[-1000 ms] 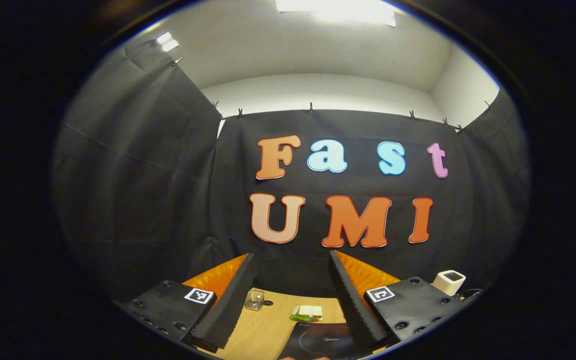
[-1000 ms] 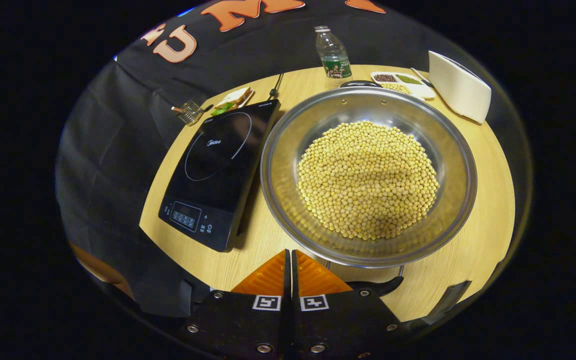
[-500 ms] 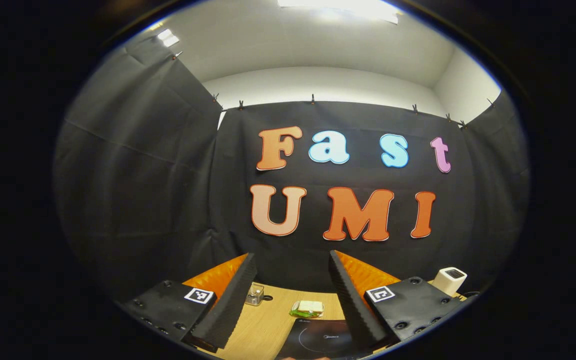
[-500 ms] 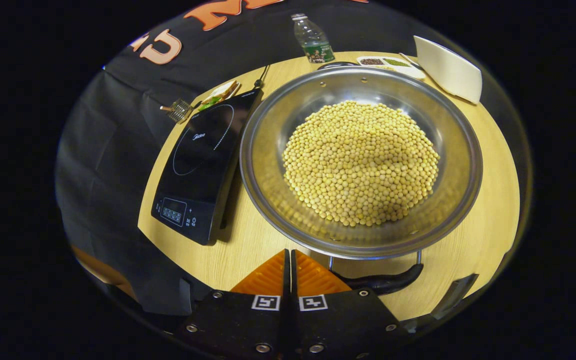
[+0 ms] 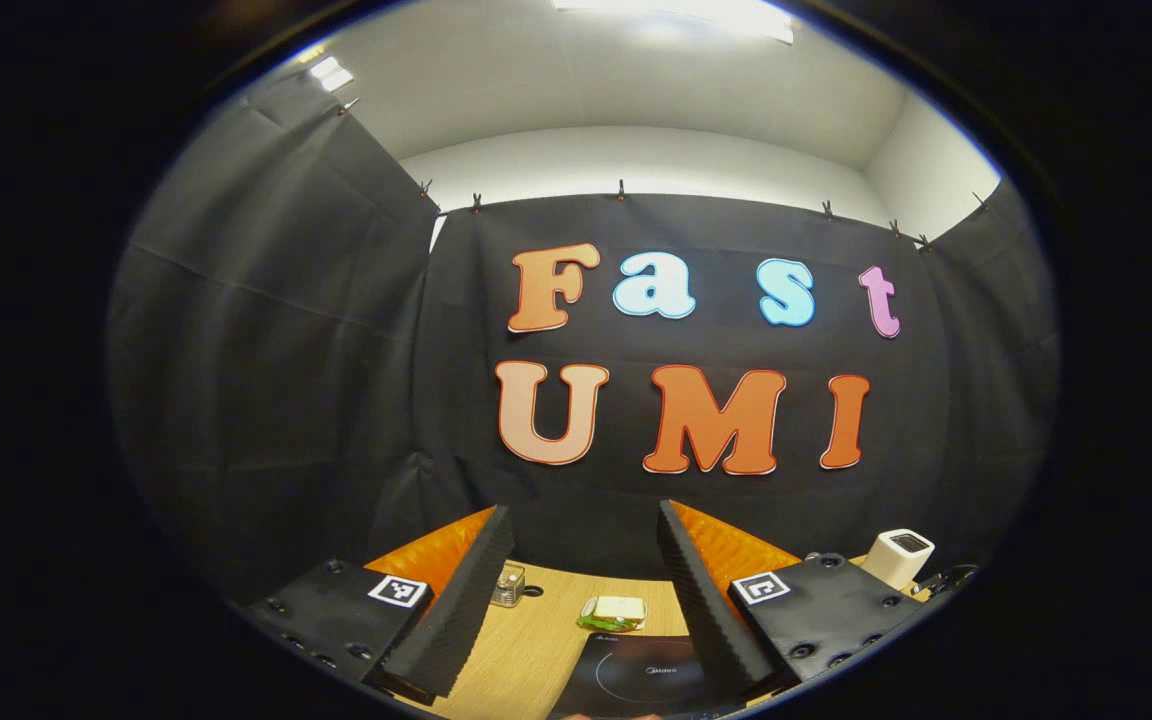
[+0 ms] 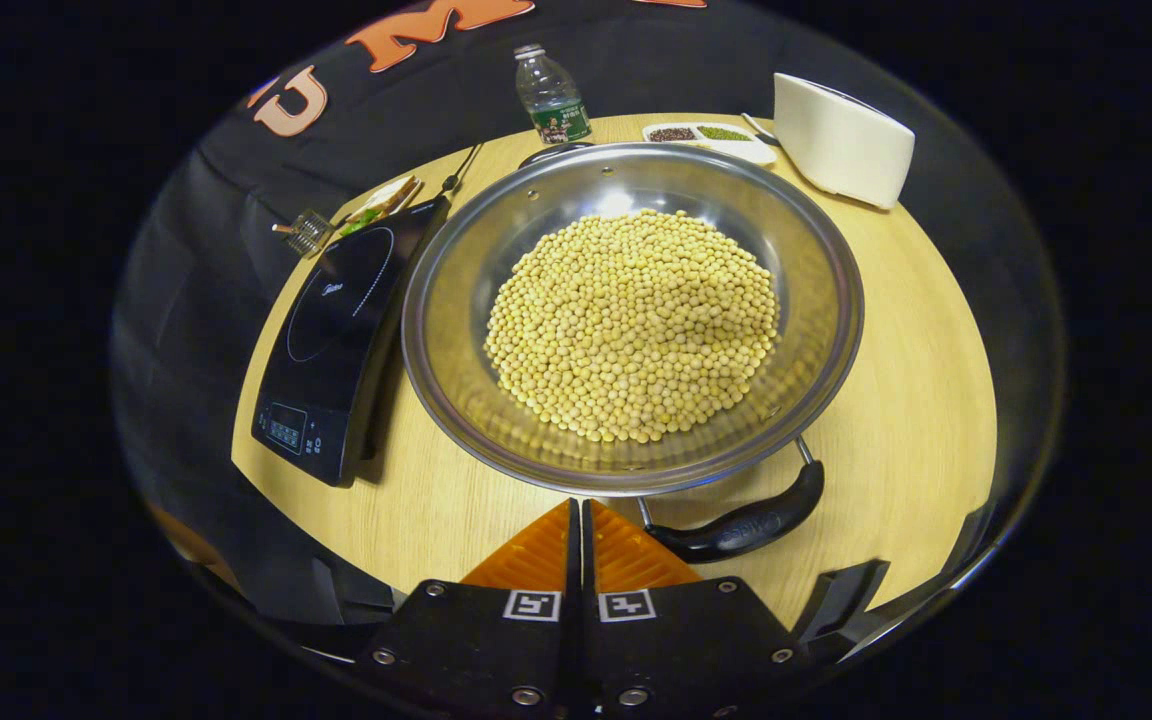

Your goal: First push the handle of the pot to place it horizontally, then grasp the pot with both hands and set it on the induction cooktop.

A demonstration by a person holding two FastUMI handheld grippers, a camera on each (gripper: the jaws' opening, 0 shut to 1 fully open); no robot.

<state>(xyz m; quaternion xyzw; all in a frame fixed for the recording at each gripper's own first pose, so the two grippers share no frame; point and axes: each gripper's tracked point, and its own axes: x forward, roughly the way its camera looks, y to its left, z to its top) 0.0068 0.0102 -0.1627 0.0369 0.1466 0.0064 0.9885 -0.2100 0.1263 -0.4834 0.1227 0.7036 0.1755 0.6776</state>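
Steel pot (image 6: 626,320), heaped with soybeans (image 6: 636,325), is sitting on the table (image 6: 916,400) just beside the cooktop (image 6: 336,340), and with the right gripper (image 6: 578,520) closed empty at its handle (image 6: 746,525) and the left gripper (image 5: 576,580) hanging open, a hard shove risks spilling beans.

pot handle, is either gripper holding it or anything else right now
Nothing is held. The right gripper is shut on nothing, its tips beside the pot handle. The left gripper is open, raised above the table.

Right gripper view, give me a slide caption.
Shut tool beside the near handle of a bean-filled pot, cooktop alongside.
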